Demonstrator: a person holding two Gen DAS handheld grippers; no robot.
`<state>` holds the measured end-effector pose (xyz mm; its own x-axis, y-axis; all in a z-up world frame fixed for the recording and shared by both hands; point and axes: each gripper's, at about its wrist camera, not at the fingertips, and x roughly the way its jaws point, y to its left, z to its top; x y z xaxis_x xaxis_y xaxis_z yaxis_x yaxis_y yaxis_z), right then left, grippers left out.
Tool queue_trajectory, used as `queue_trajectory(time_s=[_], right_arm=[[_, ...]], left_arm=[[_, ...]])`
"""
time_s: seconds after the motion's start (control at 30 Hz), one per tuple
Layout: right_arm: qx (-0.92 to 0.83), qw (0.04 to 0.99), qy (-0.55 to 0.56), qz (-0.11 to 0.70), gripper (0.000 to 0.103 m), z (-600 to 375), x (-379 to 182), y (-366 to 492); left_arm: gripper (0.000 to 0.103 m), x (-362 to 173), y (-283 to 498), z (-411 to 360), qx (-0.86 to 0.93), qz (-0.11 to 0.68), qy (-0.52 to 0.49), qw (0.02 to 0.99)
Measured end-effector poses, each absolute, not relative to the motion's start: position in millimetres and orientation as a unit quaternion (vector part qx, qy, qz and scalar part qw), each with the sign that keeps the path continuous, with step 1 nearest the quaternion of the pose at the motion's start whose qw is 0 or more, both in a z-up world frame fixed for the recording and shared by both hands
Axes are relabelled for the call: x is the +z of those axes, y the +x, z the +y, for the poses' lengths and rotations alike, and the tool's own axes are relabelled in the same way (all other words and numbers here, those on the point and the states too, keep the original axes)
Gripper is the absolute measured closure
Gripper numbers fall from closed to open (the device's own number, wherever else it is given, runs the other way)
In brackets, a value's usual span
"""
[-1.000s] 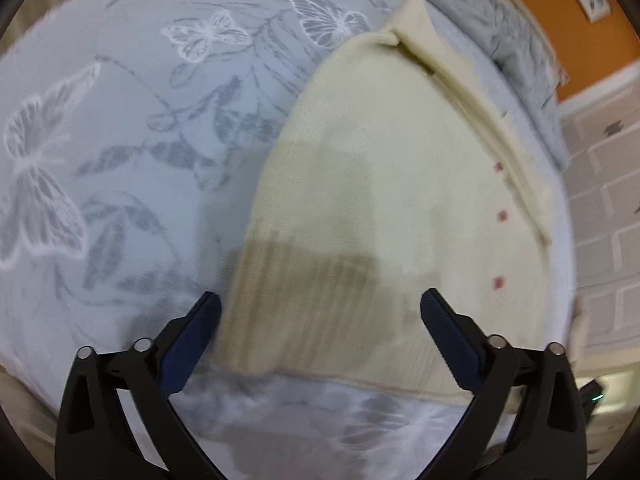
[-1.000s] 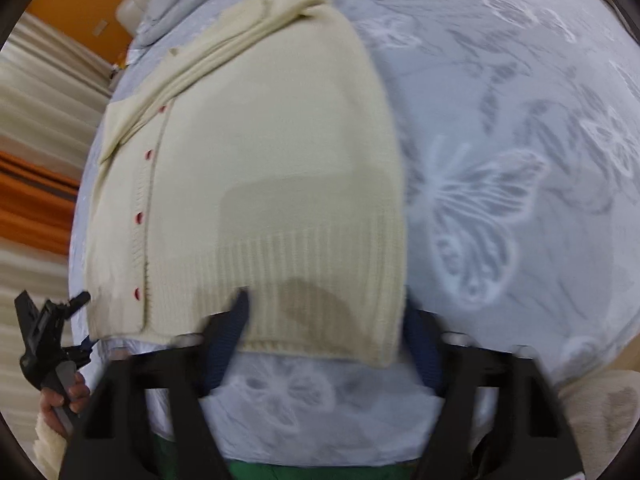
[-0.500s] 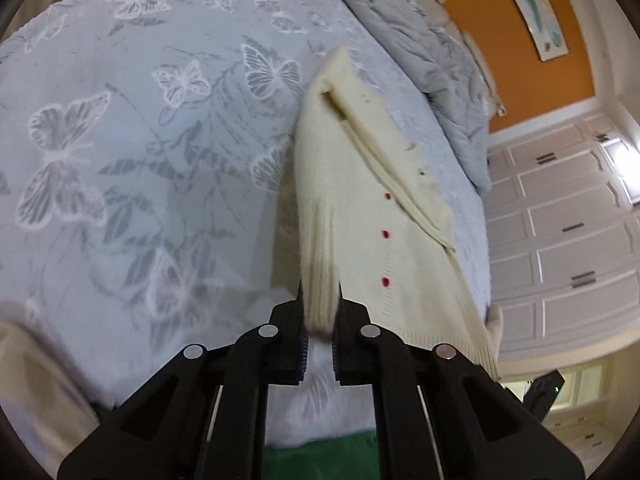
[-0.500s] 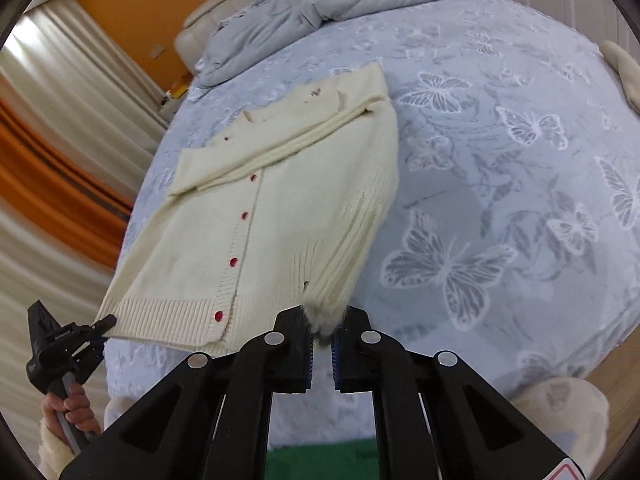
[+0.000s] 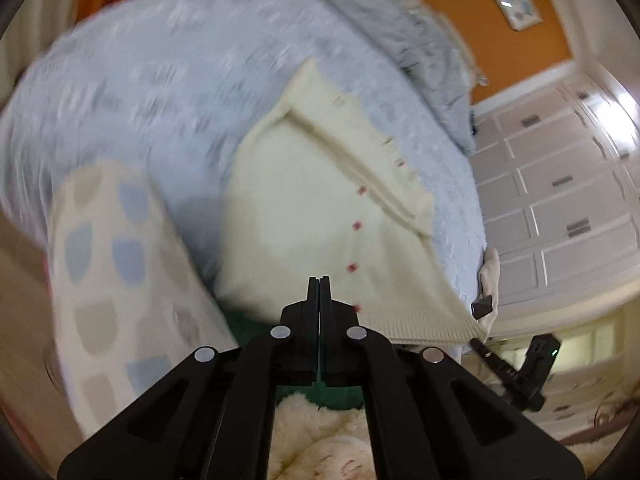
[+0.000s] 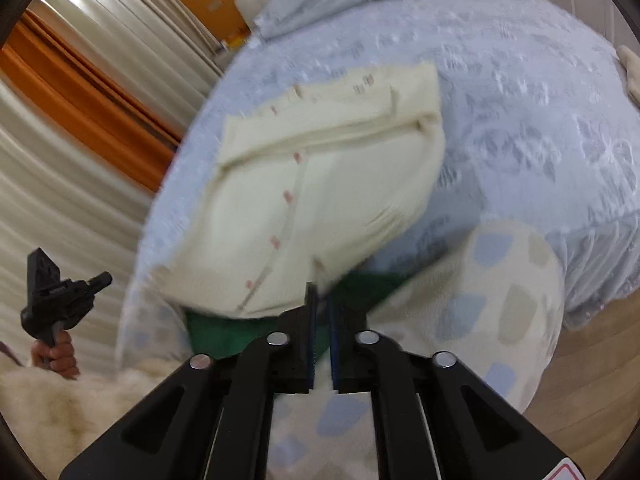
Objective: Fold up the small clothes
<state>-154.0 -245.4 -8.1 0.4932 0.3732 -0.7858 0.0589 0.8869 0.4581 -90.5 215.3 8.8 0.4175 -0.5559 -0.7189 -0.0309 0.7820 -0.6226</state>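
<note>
- The cream cardigan lies buttoned on the butterfly bed cover. Its collar end is far from the cameras and its ribbed hem is at the near edge of the bed.
- A second ago the whole hem was flat and both tools stood open over it. Half a second ago each was pinching the hem. Now the near part of the garment is raised off the cover and hangs over the green strip below the bed.
- The right gripper is clenched on the cardigan: a strip of cream knit runs straight into its tips.
- The left gripper is clenched too, jaws pressed together. The raised edge passes behind the tips, but I cannot tell if cloth is between them.
- Both views are blurred and show more of the room than before, so the lift is quick.
- I judge that the bottom-to-top fold has begun; the hem must next travel toward the collar.
- A cream spotted cloth is beside the bed, and a grey duvet is heaped at the far end.
</note>
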Motion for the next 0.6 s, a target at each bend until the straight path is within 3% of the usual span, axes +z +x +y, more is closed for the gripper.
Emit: queue_trajectory(time_s=[0.13,0.2,0.23,0.27,0.3,0.33,0.37,0.5,0.6], right_arm=[[0.061,0.851,0.227,0.469,0.102,-264,2,-113],[0.037,0.844,0.229,0.484,0.096,-269,-8,-98],[0.016,0.841,0.226,0.491,0.09,-269,-14,-93],[0.012,0.839,0.221,0.498,0.09,-269,-19,-91],[0.003,0.835,0.204,0.511,0.078,-265,-27,-87],[-0.013,0.83,0.186,0.526,0.056,-262,-36,-85],[-0.02,0.824,0.175,0.539,0.046,-259,-44,-84],[-0.011,0.792,0.164,0.588,0.046,-244,-74,-82],[0.02,0.782,0.145,0.605,0.042,-209,-85,-80]], left_arm=[[0.103,-4,-41,207,-0.16,0.53,-0.268,0.789],[0.097,-28,-26,203,-0.145,0.562,-0.276,0.766],[0.079,-39,-21,200,-0.141,0.58,-0.275,0.754],[0.055,-49,-19,197,-0.14,0.592,-0.268,0.747],[0.042,-62,-17,193,-0.12,0.605,-0.249,0.747],[0.032,-74,-17,191,-0.094,0.619,-0.224,0.747],[0.032,-80,-18,189,-0.077,0.624,-0.21,0.748],[0.032,-118,-14,184,-0.052,0.657,-0.174,0.731],[0.021,-127,-9,171,-0.06,0.667,-0.155,0.727]])
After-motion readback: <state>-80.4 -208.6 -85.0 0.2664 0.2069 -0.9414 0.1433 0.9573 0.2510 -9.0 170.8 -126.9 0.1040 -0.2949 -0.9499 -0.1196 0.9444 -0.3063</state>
